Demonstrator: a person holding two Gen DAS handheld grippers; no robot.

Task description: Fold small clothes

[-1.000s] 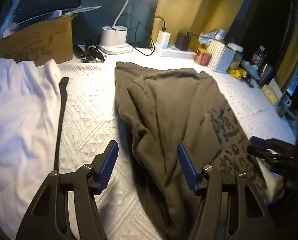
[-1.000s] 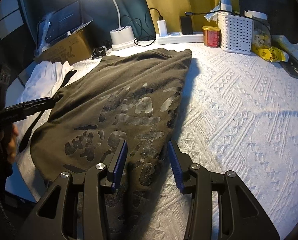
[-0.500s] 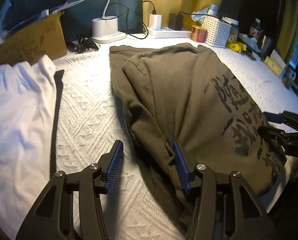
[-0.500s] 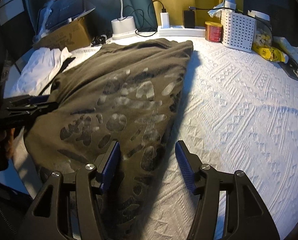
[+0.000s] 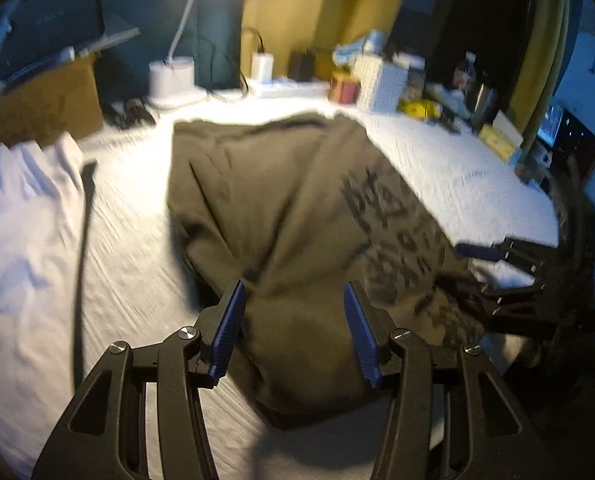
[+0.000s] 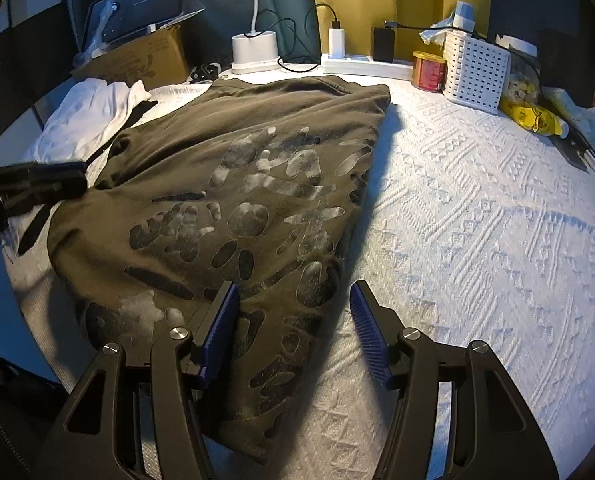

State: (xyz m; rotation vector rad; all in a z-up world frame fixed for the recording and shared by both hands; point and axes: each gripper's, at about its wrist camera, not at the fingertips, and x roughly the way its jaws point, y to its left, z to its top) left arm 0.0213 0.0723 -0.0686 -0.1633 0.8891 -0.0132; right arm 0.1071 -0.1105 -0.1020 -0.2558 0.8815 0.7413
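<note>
White textured bedspread (image 6: 477, 220) under lamp light, clutter along far edge: lamp base (image 6: 254, 51), power strip (image 6: 367, 65), red tin (image 6: 429, 71), white basket (image 6: 475, 72). Cardboard box (image 6: 145, 60) at far left corner, white garment (image 6: 85, 124) bunched beside it at left edge. Olive shirt (image 6: 233, 184) with dark print lying lengthwise from far edge to near edge, left of centre, partly folded. Left gripper (image 5: 293, 332) poised over shirt's near left part, jaws about half apart, nothing clamped, cloth below the gap. Right gripper (image 6: 293, 334) over shirt's near right edge, jaws wide apart, holding nothing; shirt hem and bedspread visible between them.
</note>
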